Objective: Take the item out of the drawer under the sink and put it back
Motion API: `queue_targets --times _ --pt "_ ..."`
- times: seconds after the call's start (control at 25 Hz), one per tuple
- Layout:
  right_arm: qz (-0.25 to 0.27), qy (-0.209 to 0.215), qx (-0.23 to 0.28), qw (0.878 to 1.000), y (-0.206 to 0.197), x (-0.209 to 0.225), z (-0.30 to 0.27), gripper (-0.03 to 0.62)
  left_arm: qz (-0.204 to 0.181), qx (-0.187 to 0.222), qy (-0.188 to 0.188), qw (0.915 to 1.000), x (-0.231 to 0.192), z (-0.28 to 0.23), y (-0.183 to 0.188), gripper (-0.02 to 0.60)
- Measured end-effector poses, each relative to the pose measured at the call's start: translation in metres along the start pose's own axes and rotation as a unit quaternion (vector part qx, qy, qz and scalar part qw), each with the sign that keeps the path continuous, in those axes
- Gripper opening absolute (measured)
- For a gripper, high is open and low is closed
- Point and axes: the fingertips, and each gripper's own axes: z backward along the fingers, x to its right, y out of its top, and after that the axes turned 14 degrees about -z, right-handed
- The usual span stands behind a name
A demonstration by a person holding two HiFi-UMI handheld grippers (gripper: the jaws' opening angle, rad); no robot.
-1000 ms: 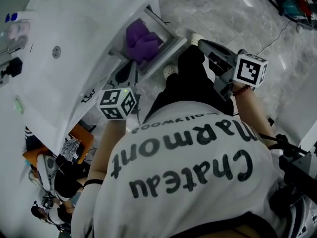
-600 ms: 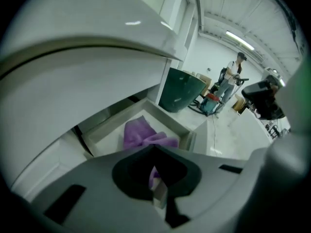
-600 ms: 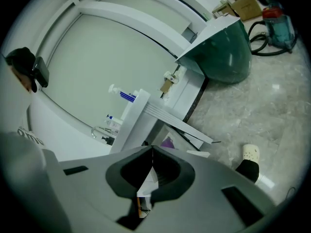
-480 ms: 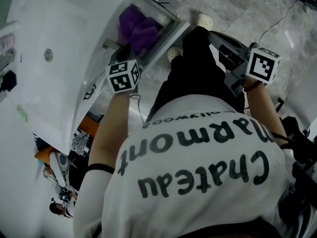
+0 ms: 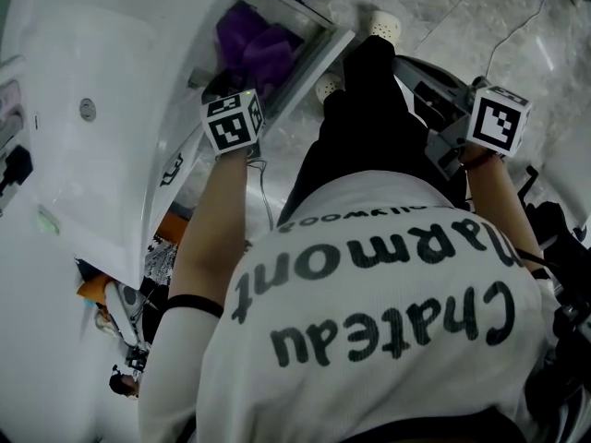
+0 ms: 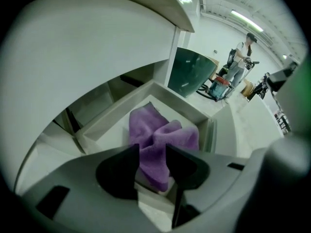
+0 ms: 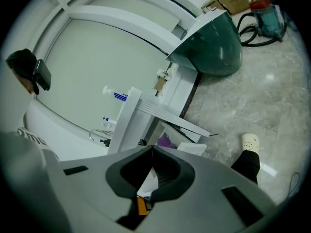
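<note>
A purple cloth (image 6: 165,130) lies crumpled in the open white drawer (image 6: 160,89) under the sink. My left gripper (image 6: 152,149) hangs right over it, pointing steeply down. Its jaws have just been opening; they stand apart, the cloth shows in the gap and the pads do not press on it. In the head view the cloth (image 5: 254,44) sits in the drawer (image 5: 319,58), just beyond the left gripper (image 5: 222,89). My right gripper (image 5: 402,63) is held off to the right above the floor. In its own view the right gripper (image 7: 152,147) is shut and holds nothing, and the cloth (image 7: 164,141) peeks out past it.
The white basin (image 5: 102,81) overhangs the drawer on the left. My white shoe (image 5: 383,26) stands on the grey marble floor beside the drawer front. A green tub (image 6: 189,72) stands beyond the cabinet, and a person (image 6: 240,57) is further off.
My left gripper has come down from beside the basin's edge to the drawer, right over the purple cloth. The right gripper has sunk slightly.
</note>
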Motion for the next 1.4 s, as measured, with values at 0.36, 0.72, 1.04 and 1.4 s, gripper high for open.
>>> queue_targets --times 0.36,0.72,1.04,1.4 --pt "-0.010 -0.011 0.009 1.000 0.006 0.007 0.009 0.012 -0.031 -0.070 0.011 0.9970 -0.001 -0.027 -0.015 0.149" --pt "-0.005 -0.011 0.002 1.000 0.010 0.012 0.012 0.012 -0.026 -0.106 0.029 0.9936 -0.007 -0.035 -0.031 0.117" --pt "0.002 -0.010 -0.004 1.000 0.010 0.011 0.011 0.012 -0.014 -0.075 0.046 0.9960 -0.013 -0.033 -0.029 0.034" --pt "0.017 0.004 -0.004 1.000 0.004 -0.003 0.012 0.012 -0.008 0.028 0.040 0.9988 -0.001 0.001 0.010 0.025"
